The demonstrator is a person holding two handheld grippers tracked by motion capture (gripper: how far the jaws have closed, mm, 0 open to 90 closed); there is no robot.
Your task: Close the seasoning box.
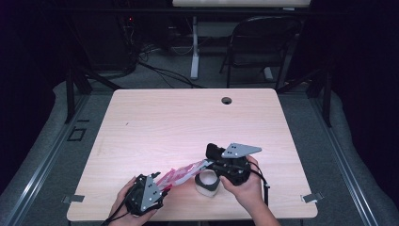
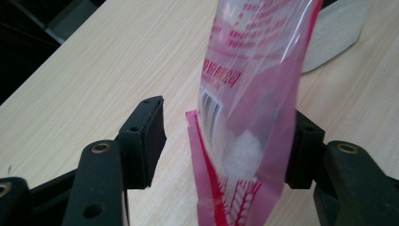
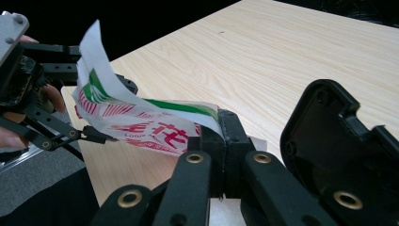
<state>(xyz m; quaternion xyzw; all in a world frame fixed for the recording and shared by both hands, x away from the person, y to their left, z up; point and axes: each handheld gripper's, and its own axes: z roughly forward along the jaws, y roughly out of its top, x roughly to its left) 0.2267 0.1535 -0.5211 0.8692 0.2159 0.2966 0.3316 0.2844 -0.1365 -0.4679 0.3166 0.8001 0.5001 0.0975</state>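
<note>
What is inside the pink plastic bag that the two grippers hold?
Through the clear pink bag, a white fluffy lump sits near its bottom. The printing hides the rest of the inside.

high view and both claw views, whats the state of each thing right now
pink bag: lifted off the table, stretched between the two claws, holding a white clump near its lower end
left claw: open, jaws either side of the bag's end
right claw: shut on the bag's other end
tape roll: lying flat on the table, under the right claw
table: bare light wood
</note>
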